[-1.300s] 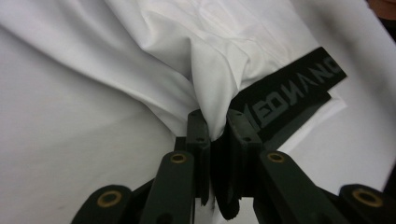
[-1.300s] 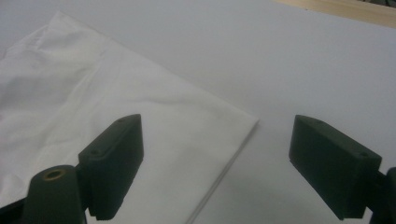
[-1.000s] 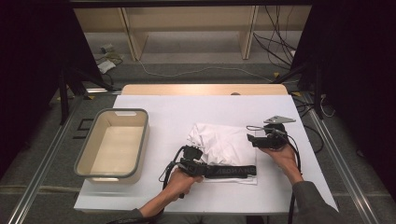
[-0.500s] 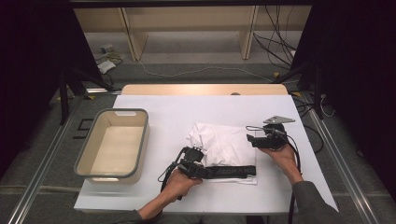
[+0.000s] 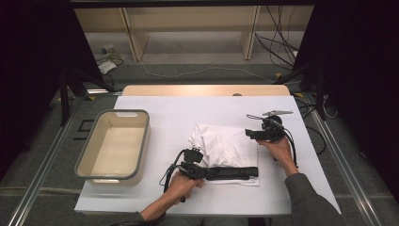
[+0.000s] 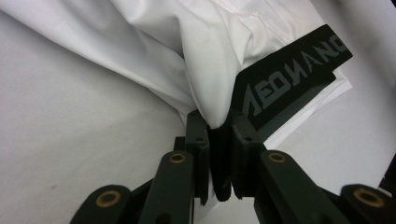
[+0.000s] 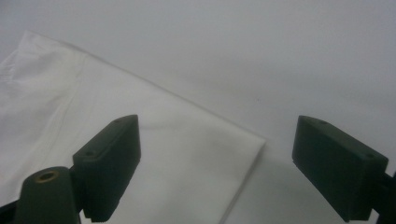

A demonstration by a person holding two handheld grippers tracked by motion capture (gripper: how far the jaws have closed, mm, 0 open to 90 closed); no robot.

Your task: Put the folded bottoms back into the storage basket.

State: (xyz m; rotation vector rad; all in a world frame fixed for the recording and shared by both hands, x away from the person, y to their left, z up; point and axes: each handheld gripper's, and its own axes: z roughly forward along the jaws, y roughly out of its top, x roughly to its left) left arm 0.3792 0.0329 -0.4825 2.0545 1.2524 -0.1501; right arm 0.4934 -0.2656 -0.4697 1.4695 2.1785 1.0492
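A crumpled white garment (image 5: 226, 143) with a black lettered band (image 5: 233, 173) lies on the white table (image 5: 188, 108). My left gripper (image 5: 207, 172) sits at the band's left end. In the left gripper view its jaws (image 6: 219, 121) have just been closing and now pinch a fold of the white cloth (image 6: 187, 46) beside the band (image 6: 289, 79). My right gripper (image 5: 249, 134) hovers at the garment's right edge. It (image 7: 217, 140) stands open over a flat corner of the cloth (image 7: 140, 140), with nothing between its pads.
A beige bin (image 5: 146, 136) with a grey rim stands on the table's left side. Bare tabletop lies behind the garment and to its right. Cables and shelf legs sit on the floor beyond the far edge.
The right gripper has shifted slightly left toward the garment's edge. The left hand has stayed put at the band's end.
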